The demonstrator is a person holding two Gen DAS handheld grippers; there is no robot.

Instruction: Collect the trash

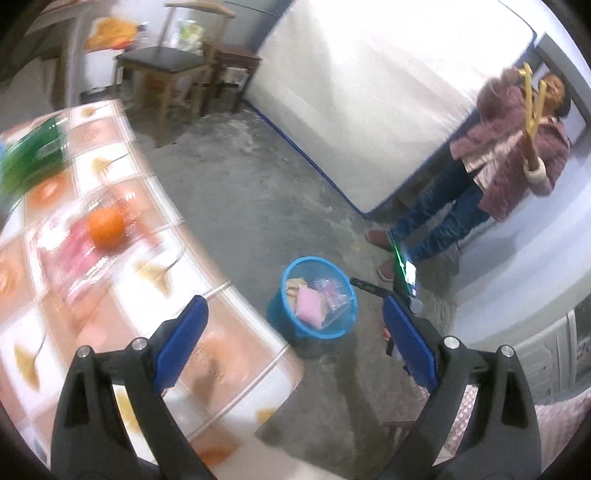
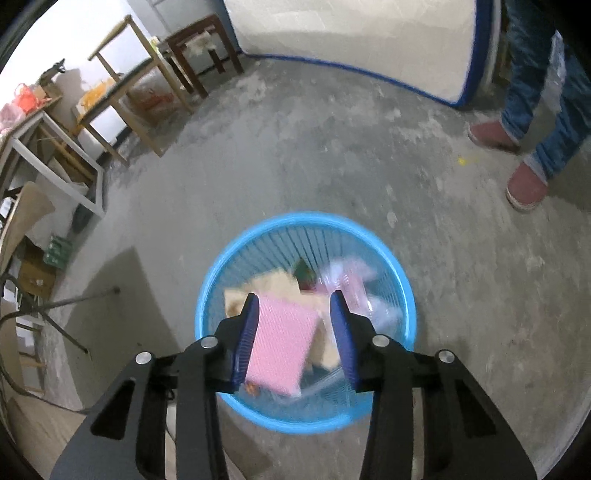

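Around the blue basket [image 2: 400, 284] we find bare concrete floor [image 2: 295, 155] on every side. From the right wrist view, wooden stools [image 2: 201, 48] and frames stand at ten and eleven o'clock, a mattress [image 2: 351, 33] on its edge leans at twelve, and a bystander's legs and red shoes [image 2: 526, 186] stand at two, all well apart from the basket. Nothing blocks the mouth of the basket.

From the left wrist view, the surface [image 1: 155, 236] with its patterned cloth runs from nine to six o'clock; its near edge ends just beside the basket [image 1: 291, 266]. On it we note an orange [image 1: 106, 226] resting on a clear pink wrapper [image 1: 70, 254], and a green bottle [image 1: 33, 151] at ten, blurred. The floor between the surface and the mattress lies open.

Inside the basket we see a pink pack [image 2: 280, 347], cardboard pieces [image 2: 273, 282] and clear plastic wrapping [image 2: 354, 284].

We find the right tool [image 2: 295, 339] poised over the basket with its blades partly spread; the pink pack shows between them, and we cannot tell whether it lies free below or touches a pad. The left tool [image 1: 295, 328] is spread wide and holds nothing.
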